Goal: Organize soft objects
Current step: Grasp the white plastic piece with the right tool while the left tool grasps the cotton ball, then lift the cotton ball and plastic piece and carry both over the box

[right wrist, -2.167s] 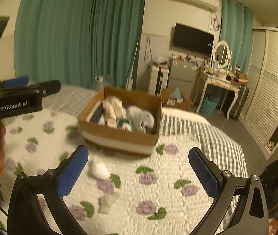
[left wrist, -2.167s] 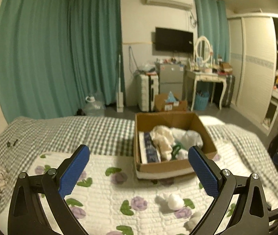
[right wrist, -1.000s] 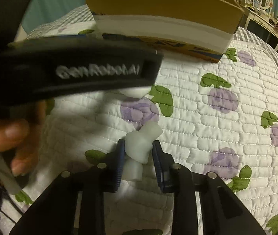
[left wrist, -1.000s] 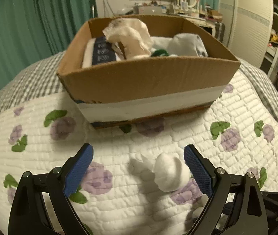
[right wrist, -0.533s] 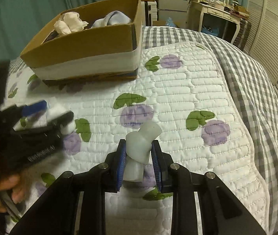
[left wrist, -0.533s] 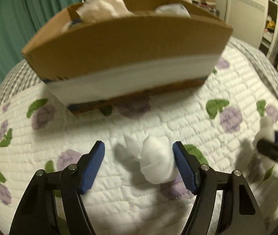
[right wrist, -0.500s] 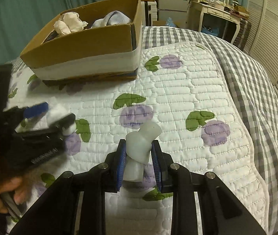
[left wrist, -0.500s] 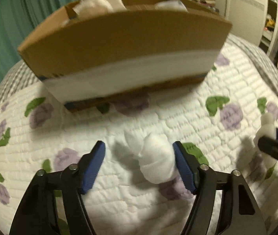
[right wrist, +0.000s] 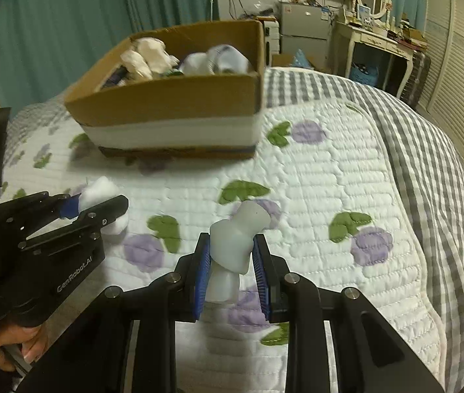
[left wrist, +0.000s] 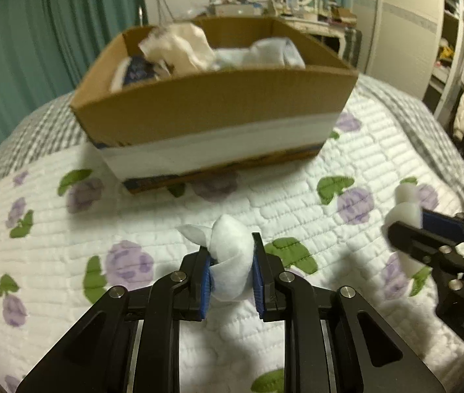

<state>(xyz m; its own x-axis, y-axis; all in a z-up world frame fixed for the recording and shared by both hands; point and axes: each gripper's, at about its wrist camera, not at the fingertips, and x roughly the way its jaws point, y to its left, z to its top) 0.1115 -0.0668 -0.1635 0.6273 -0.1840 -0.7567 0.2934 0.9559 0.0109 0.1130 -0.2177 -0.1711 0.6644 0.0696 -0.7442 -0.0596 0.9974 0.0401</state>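
The white quilted bedspread printed with purple flowers and green leaves (right wrist: 330, 170) gives you a broad, soft working surface, bare on all sides of the box, with a grey checked blanket (right wrist: 428, 150) falling away at its right edge. On it, ahead of both tools, stands the open brown cardboard box with a white band round its base (left wrist: 219, 121), already holding rolled pale fabrics, so it looks like the collecting place. Its near wall stands tall, so you will likely need to lift well clear of the rim before moving in; the room above looks open.

Your left gripper (left wrist: 231, 270) is clamped on a white rolled-up sock (left wrist: 230, 255), held just above the quilt. Your right gripper (right wrist: 231, 263) pinches a pale grey-white rolled sock (right wrist: 235, 239), one end sticking up past the blue pads (right wrist: 202, 275). The two tools sit near each other, so carry one load over at a time to avoid a knock.
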